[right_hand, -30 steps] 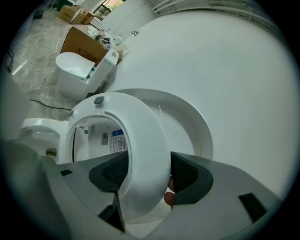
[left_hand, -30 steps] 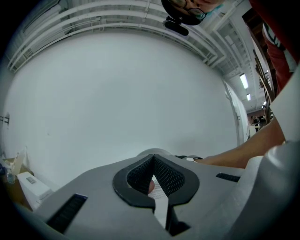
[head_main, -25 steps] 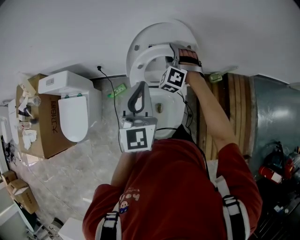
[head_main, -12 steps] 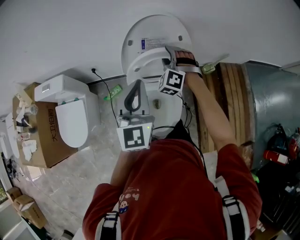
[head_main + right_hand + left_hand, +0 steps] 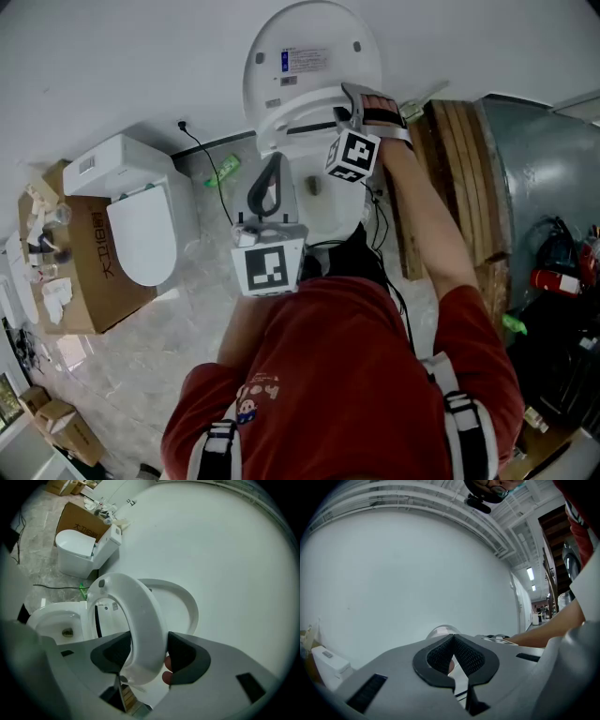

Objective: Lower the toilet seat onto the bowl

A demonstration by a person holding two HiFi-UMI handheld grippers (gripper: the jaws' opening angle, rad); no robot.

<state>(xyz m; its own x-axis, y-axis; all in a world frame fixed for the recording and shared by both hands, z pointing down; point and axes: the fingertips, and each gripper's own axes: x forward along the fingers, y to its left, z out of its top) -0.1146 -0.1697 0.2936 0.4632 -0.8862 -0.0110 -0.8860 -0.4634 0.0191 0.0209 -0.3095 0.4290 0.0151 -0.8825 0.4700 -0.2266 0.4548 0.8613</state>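
Note:
The white toilet stands against the wall with its lid (image 5: 311, 58) upright. The seat ring (image 5: 298, 111) is tilted forward, away from the lid and above the bowl (image 5: 326, 204). My right gripper (image 5: 341, 101) is shut on the seat ring's right side. In the right gripper view the seat ring (image 5: 140, 620) runs between the two dark pads, with the lid (image 5: 185, 604) behind it and the bowl (image 5: 54, 620) lower left; the right gripper (image 5: 144, 654) clamps the rim. My left gripper (image 5: 274, 164) hovers over the bowl's left edge, shut on nothing, and the left gripper (image 5: 453, 640) has its tips touching.
A second white toilet (image 5: 141, 225) sits on the marble floor at the left, next to a cardboard box (image 5: 89, 277). A black cable (image 5: 202, 150) and a green object (image 5: 228, 171) lie near the wall. Wooden planks (image 5: 450, 178) stand right of the bowl.
The seat ring has swung forward off the lid with my right gripper holding it; the lid's labelled inner face now shows. The left gripper has stayed shut near the bowl.

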